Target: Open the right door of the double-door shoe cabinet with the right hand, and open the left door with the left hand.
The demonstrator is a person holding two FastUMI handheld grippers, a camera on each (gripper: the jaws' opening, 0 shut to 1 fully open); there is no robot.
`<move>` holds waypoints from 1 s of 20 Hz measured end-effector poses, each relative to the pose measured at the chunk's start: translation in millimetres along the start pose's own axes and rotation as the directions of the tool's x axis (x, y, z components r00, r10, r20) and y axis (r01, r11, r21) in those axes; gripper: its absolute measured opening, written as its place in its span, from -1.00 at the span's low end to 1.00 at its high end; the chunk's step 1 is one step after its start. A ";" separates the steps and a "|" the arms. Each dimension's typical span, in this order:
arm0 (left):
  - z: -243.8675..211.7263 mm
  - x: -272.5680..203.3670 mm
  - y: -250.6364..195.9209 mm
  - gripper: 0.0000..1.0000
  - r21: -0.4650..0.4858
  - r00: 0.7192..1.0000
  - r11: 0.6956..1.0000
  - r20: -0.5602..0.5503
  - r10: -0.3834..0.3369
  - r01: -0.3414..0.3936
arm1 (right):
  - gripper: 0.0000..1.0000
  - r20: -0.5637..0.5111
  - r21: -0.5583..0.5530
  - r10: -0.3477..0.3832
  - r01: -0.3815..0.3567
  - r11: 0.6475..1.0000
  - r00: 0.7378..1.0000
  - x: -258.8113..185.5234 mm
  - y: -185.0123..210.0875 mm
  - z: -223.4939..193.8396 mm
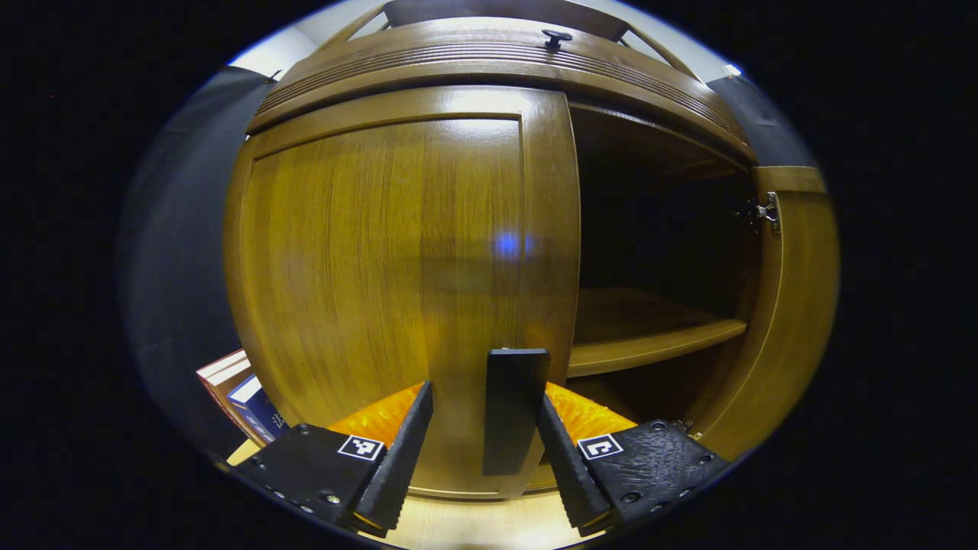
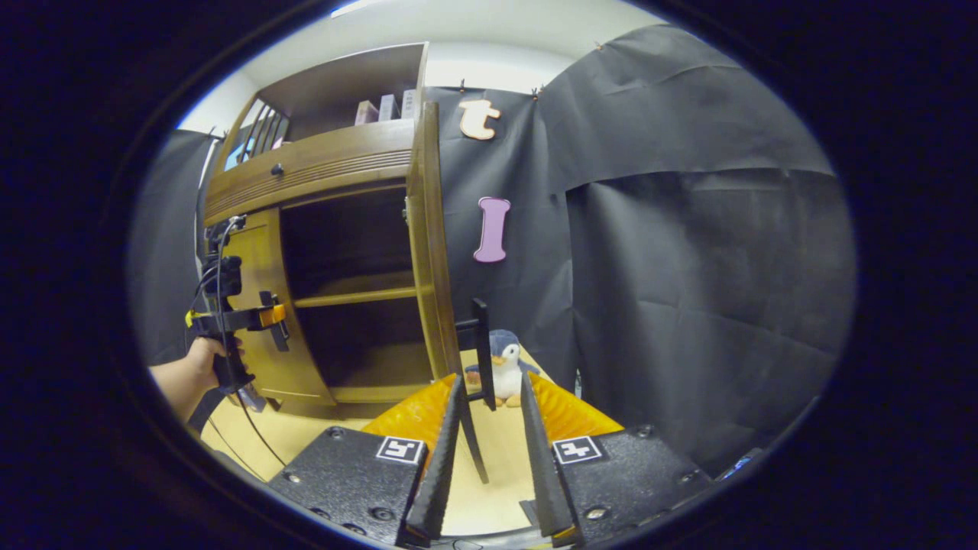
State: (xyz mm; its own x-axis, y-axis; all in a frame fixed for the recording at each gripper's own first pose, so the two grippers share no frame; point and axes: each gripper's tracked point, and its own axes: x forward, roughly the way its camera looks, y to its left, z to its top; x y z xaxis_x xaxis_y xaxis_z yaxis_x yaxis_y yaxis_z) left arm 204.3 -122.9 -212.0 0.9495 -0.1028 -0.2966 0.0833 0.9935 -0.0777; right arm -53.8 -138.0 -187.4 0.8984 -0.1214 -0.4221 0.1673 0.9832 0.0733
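Brown wooden double-door shoe cabinet [image 2: 321, 176] stands on a light wooden floor [image 2: 306, 435] against the black cloth wall. Right door [image 2: 428, 252] swung wide open, seen edge-on in the right gripper view; left door [image 1: 397, 283] shut, fills the middle of the left gripper view. Open right compartment [image 1: 665, 252] is dark, one wooden shelf [image 1: 649, 336] across it, nothing visible on the shelf or below; deep corners too dark to tell. Small dark knob [image 1: 557, 36] on the drawer band above the doors. Open top shelf holds a few small pale boxes [image 2: 382, 108].

Left gripper [image 1: 484, 428]: jaws parted, flat black bar handle [image 1: 513, 409] of the left door sits between the fingers, closer to the right-hand one; contact can't be told, no clench visible. A hand [image 2: 205, 359] holds this gripper at the left door.

Right gripper [image 2: 489, 428]: jaws spread, black handle [image 2: 481, 351] of the right door just ahead of the tips, not pinched.

Small plush penguin [image 2: 504, 365] stands on the floor beyond the right door, near the cloth. Stacked books [image 1: 244, 397] lie left of the cabinet.
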 end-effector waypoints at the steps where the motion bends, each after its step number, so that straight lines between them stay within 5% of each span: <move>1: 0.2 1.3 -0.4 0.59 0.010 1.000 1.000 0.006 -0.003 0.003 | -0.02 0.000 -0.005 0.001 -0.001 1.000 1.000 -0.8 1.1 0.6; 5: 0.2 4.5 -15.9 0.17 0.020 0.996 0.997 0.028 -0.081 0.080 | -0.02 -0.006 -0.015 0.006 -0.007 1.000 1.000 -2.5 3.0 -1.0; 8: 1.6 5.3 -14.1 -0.34 0.040 0.996 0.996 0.048 -0.076 0.074 | -0.02 -0.009 -0.017 0.006 -0.006 1.000 1.000 -5.8 4.4 -3.7; 20: -5.8 -30.3 -8.8 -0.45 -0.008 0.997 0.998 0.043 -0.065 0.065 | -0.01 -0.039 -0.067 0.076 -0.078 0.995 0.996 -18.4 28.1 -19.4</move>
State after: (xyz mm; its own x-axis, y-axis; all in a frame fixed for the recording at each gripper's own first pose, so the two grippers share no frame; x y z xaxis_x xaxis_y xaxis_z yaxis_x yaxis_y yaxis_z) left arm 173.1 -128.8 -207.9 0.9541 -0.1647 -0.2501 0.1424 0.9842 -0.1048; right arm -73.6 -105.5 -195.0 0.8920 -0.0411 -0.4501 0.0690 0.9966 0.0458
